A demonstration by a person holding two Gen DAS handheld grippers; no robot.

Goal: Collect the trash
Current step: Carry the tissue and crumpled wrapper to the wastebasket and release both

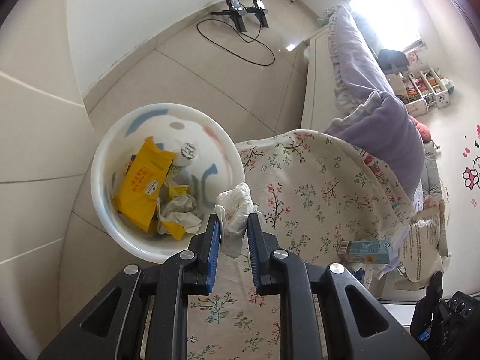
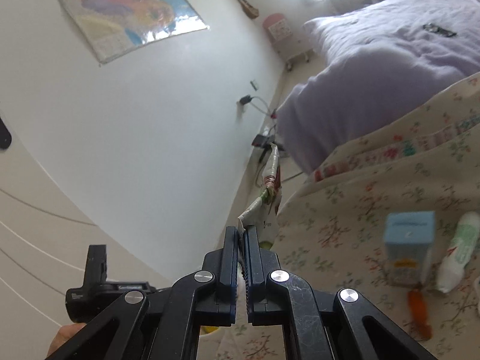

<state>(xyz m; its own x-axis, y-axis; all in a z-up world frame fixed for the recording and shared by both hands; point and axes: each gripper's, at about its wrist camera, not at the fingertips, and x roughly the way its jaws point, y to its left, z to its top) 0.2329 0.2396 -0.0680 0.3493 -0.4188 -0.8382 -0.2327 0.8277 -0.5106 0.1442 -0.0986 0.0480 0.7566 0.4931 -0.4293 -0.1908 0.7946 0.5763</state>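
Tissue (image 1: 235,210) clamped in left gripper (image 1: 233,225), right gripper (image 2: 242,234) pinching, perhaps, wrapper (image 2: 265,192).

Looks like a home bedroom. There's a bed (image 2: 390,69) with a purple duvet (image 1: 381,114), a map (image 2: 126,9) on the wall, and cartoon stickers (image 1: 471,174).

A crumpled white paper tissue (image 1: 235,210) is seen pinched between two blue pads, raised just beside the rim of a round white plastic bin (image 1: 103,162). Inside the bin a flat yellow packet (image 1: 144,186), a small white bottle (image 1: 187,153) and wadded white paper (image 1: 180,213) are piled. A long, thin, printed wrapper (image 2: 267,186) is clamped edge-on, stretched away from the fingers. On the floral cloth a pale blue carton (image 2: 409,246), a white and green tube (image 2: 459,252) and an orange scrap (image 2: 418,312) are left lying close together.
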